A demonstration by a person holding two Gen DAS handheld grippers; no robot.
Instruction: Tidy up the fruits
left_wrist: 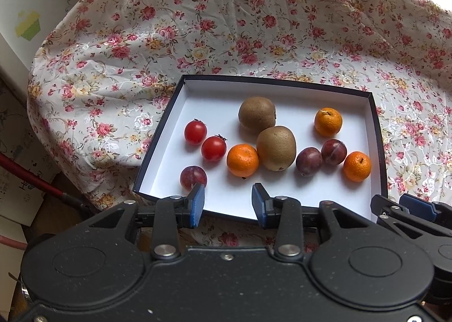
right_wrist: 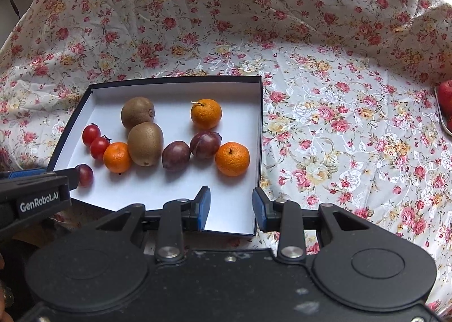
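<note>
A shallow black box with a white inside [left_wrist: 310, 189] [right_wrist: 169, 197] lies on a floral cloth. In it are two kiwis [left_wrist: 275, 148] [right_wrist: 144, 143], three tangerines [left_wrist: 242, 160] [right_wrist: 232, 158], three plums [left_wrist: 308, 161] [right_wrist: 175, 155] and two cherry tomatoes [left_wrist: 213, 148] [right_wrist: 99, 148]. My left gripper [left_wrist: 228, 203] is open and empty over the box's near edge, its left pad beside a plum [left_wrist: 193, 177]. My right gripper [right_wrist: 231, 207] is open and empty over the box's near right corner.
The floral cloth [left_wrist: 226, 25] [right_wrist: 353, 124] drapes up behind and to the sides. A plate with red fruit [right_wrist: 446, 101] sits at the far right edge. Cardboard boxes and a red pole [left_wrist: 31, 177] stand at the left below the cloth.
</note>
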